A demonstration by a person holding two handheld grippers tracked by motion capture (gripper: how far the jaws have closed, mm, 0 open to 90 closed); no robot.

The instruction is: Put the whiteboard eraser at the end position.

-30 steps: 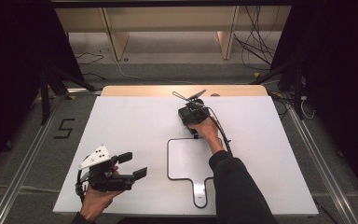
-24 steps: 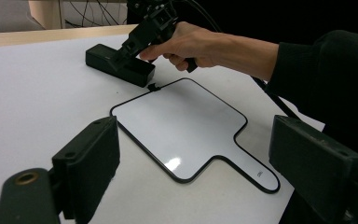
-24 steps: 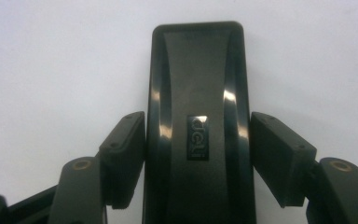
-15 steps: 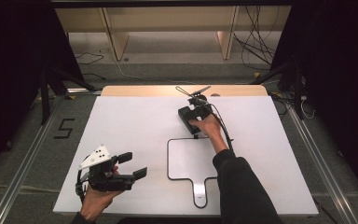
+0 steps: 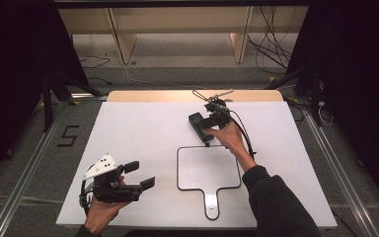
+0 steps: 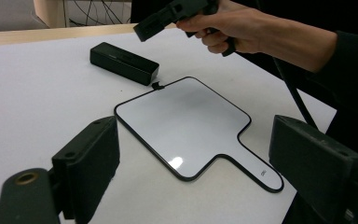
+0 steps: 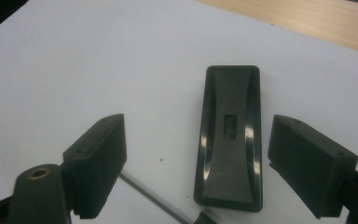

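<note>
Fingers of the right gripper [image 5: 203,124] are seen spread wide above a black eraser block [image 7: 229,137], which is left lying flat on the white bench [image 5: 143,138] with nothing pressed against it; those fingers have just been opening, and the block is seen between and below them in the right gripper view, untouched. In the high view, the block [image 5: 200,126] is placed just past the 12 o'clock edge of a small whiteboard paddle [image 5: 208,168], near but apart from it. The paddle is laid flat near the middle of the bench, with its handle pointed toward 6 o'clock. In the left gripper view, the block [image 6: 124,62] is found beyond the far corner of the paddle [image 6: 186,126], and the right gripper [image 6: 142,31] is held in the air over it by a hand [image 6: 233,28].

The left gripper [image 5: 140,176] is held low at about 8 o'clock from the paddle, well apart from it, its fingers [image 6: 91,163] set wide with nothing between them and aimed toward the paddle.
</note>
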